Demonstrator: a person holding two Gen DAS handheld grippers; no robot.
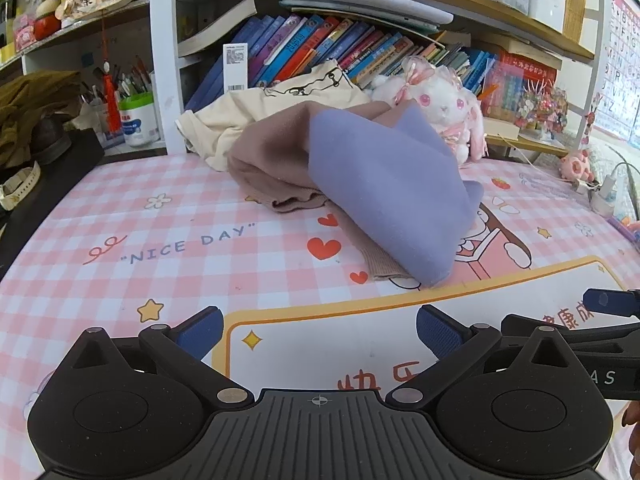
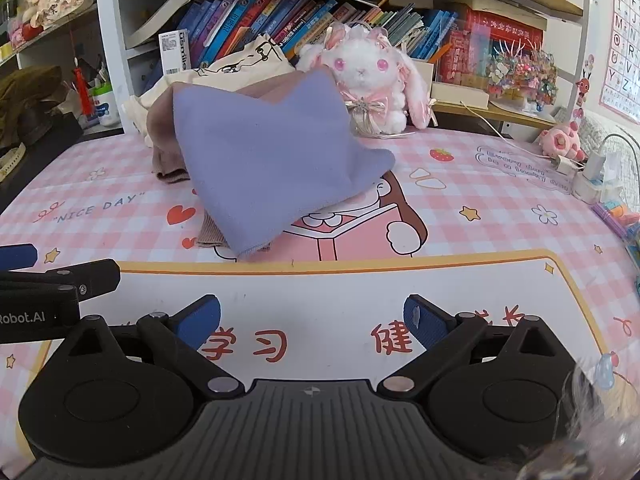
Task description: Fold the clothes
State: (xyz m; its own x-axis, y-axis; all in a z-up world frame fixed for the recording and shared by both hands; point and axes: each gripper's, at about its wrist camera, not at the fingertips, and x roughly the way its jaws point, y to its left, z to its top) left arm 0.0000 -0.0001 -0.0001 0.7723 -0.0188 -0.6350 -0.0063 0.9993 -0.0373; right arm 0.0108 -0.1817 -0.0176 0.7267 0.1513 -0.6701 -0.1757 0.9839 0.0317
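Note:
A lavender cloth (image 1: pixel 384 188) (image 2: pixel 272 168) lies crumpled over a brown garment (image 1: pixel 272 164) (image 2: pixel 164 136) in the middle of the pink checked table mat (image 1: pixel 160 248) (image 2: pixel 480 208). Behind them a cream printed garment (image 1: pixel 280 100) (image 2: pixel 240 64) leans on the bookshelf. My left gripper (image 1: pixel 320 332) is open above the mat's white panel, well short of the clothes, nothing between its blue pads. My right gripper (image 2: pixel 312 320) is open as well, beside the left one and also clear of the cloth. Each gripper's finger shows at the edge of the other's view.
A white plush rabbit (image 1: pixel 444 108) (image 2: pixel 368 76) sits behind the clothes. Bookshelves with books (image 1: pixel 320 44) line the back. A pen jar (image 1: pixel 136 120) stands far left, a dark bag (image 1: pixel 40 120) beside it. Chargers and cables (image 2: pixel 588 176) lie at the right edge.

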